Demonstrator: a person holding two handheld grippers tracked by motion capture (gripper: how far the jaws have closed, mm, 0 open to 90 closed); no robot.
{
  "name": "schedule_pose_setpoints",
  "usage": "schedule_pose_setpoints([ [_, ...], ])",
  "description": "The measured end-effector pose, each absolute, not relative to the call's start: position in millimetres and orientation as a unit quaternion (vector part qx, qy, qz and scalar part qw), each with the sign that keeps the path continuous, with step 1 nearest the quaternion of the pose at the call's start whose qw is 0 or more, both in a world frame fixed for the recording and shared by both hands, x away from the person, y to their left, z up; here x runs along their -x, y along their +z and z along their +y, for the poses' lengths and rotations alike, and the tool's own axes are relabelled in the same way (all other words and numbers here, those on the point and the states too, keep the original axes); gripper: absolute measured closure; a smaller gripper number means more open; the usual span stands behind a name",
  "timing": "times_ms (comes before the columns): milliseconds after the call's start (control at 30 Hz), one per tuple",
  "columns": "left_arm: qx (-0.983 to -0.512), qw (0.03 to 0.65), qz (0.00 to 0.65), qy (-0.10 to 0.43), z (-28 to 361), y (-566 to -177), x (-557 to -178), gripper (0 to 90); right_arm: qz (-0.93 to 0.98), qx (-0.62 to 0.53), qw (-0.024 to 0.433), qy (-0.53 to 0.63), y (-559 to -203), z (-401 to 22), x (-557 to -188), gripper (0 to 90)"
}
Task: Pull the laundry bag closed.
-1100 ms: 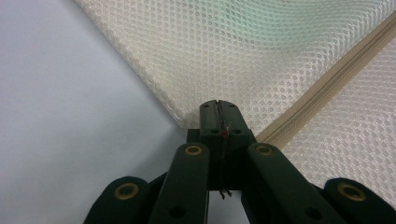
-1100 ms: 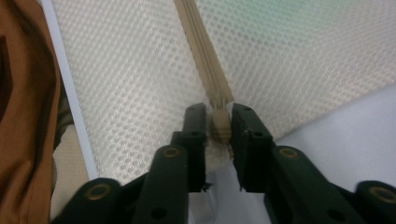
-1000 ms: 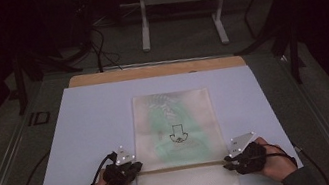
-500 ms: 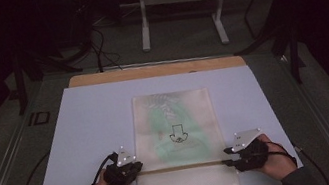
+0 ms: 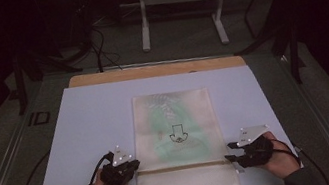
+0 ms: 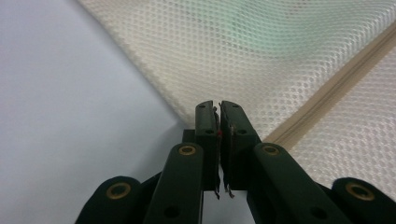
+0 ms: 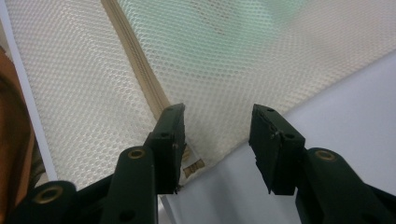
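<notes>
Mesh bag (image 5: pixel 177 141) lies flat on the white mat (image 5: pixel 83 136), zipper seam between both claws. Right gripper (image 7: pixel 217 135) jaws have just been opening: now spread, bag edge between them, released. Left gripper (image 6: pixel 219 116) jaws pressed together at the bag's edge; pinch unclear.

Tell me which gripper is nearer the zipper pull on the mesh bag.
Right. The right gripper stands open at the bag's edge beside the zipper pull; the left gripper is at the mesh bag's opposite edge.

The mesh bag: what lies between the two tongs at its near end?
In the high view, the mesh bag itself spans the stretch between the left tongs and the right tongs, with its zipper band running across.
</notes>
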State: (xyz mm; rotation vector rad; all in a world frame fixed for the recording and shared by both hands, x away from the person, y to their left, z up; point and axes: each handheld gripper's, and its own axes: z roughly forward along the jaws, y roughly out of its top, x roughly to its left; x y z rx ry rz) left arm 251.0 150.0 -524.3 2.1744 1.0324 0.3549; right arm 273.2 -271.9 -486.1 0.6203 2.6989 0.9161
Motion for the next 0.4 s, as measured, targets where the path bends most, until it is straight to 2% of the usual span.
schedule_pose_setpoints([
  [400,-0.823,0.349,0.422,0.153,161,-524,-253,84.9,0.909,-0.238,0.110,0.325,-492,-285,-279,55.2],
])
